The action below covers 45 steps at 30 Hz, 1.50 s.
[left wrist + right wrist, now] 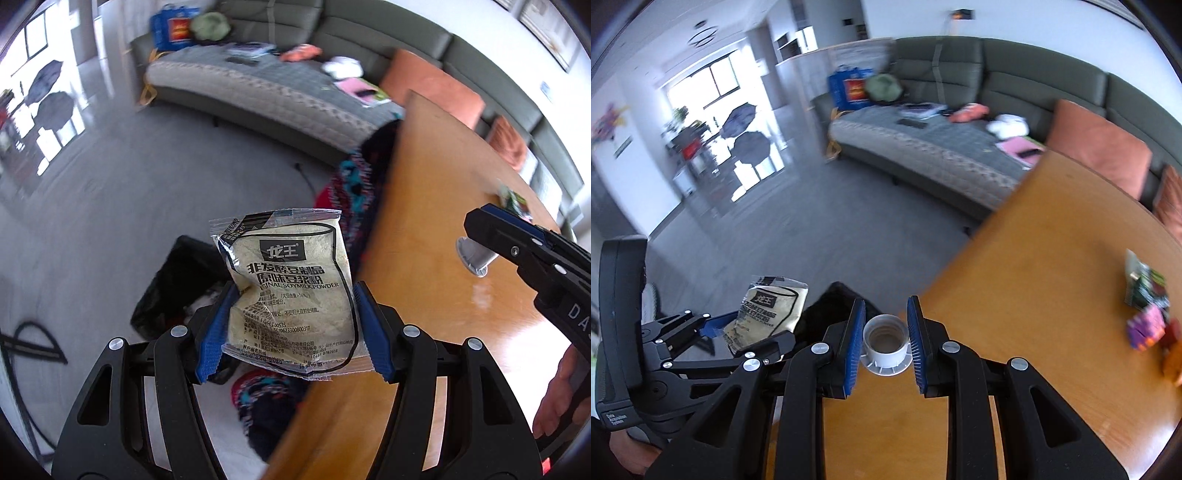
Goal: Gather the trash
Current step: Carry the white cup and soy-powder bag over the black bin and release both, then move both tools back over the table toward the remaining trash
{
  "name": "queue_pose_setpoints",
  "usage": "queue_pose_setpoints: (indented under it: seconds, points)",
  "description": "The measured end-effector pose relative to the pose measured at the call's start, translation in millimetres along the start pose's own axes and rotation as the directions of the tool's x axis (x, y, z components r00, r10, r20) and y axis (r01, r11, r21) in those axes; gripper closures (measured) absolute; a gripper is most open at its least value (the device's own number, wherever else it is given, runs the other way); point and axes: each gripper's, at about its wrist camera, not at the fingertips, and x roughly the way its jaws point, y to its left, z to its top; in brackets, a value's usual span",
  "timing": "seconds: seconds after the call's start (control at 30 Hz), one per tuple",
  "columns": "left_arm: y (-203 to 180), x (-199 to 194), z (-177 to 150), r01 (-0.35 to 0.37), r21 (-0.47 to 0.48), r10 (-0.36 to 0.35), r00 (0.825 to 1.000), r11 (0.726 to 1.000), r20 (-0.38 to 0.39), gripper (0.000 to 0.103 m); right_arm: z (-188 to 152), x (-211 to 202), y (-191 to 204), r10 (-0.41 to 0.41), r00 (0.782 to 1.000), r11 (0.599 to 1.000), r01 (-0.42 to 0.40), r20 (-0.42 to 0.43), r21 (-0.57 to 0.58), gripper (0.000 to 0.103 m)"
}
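The left gripper (291,325) has its ribbed blue pads pressed in on both side edges of a crinkled, glossy soymilk powder packet (291,291), pale yellow with black print and a clear sealed strip along the top. The packet stands upright between the fingers, held out past the table's edge above the floor. Just beyond and below it sits a bin lined with a black plastic bag (177,280); something pale lies inside, too blurred to name.

The right gripper (885,339) is parted around a small white plastic cap (885,345), round, hollow and threaded inside, with a flanged rim, resting open side up near the edge of the smooth orange-brown wooden table (1034,295). Narrow gaps show on both sides, so the pads do not grip it.

Farther along the table lie a few crumpled wrappers (1145,306), green, purple and red. Beyond the grey floor stands a dark green leather sofa (997,74) with a quilted grey cover and soft orange cushions (1097,144).
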Motion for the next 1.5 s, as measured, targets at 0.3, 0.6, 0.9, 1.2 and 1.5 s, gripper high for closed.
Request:
queue_pose_setpoints:
  seconds: [0.3, 0.6, 0.9, 1.2, 1.5]
  points:
    - [85.4, -1.9, -11.7, -0.111, -0.148, 0.109, 0.994, 0.983, -0.019, 0.041, 27.3, 47.7, 78.2, 0.122, 0.99, 0.987, -0.128, -0.073, -0.092, 0.078]
    - [134.6, 4.1, 0.8, -0.232, -0.205, 0.227, 0.973, 0.951, -0.046, 0.006, 52.0, 64.7, 129.9, 0.087, 0.996, 0.971, -0.087, -0.008, -0.225, 0.017]
    - [140.9, -5.9, -2.2, -0.219, -0.235, 0.216, 0.976, 0.947, -0.037, 0.006, 53.0, 51.9, 108.8, 0.09, 0.996, 0.983, -0.087, 0.014, -0.16, 0.017]
    - [98.7, -21.1, 7.7, -0.164, -0.178, 0.17, 0.985, 0.97, 0.018, 0.006, 37.7, 0.1, 47.2, -0.034, 0.987, 0.999, 0.038, 0.155, -0.025, 0.017]
    - [-3.0, -14.4, 24.6, -0.088, -0.005, 0.088, 0.995, 0.996, 0.047, 0.006, 14.9, -42.5, -40.3, -0.103, 0.986, 0.991, 0.089, 0.13, 0.104, 0.016]
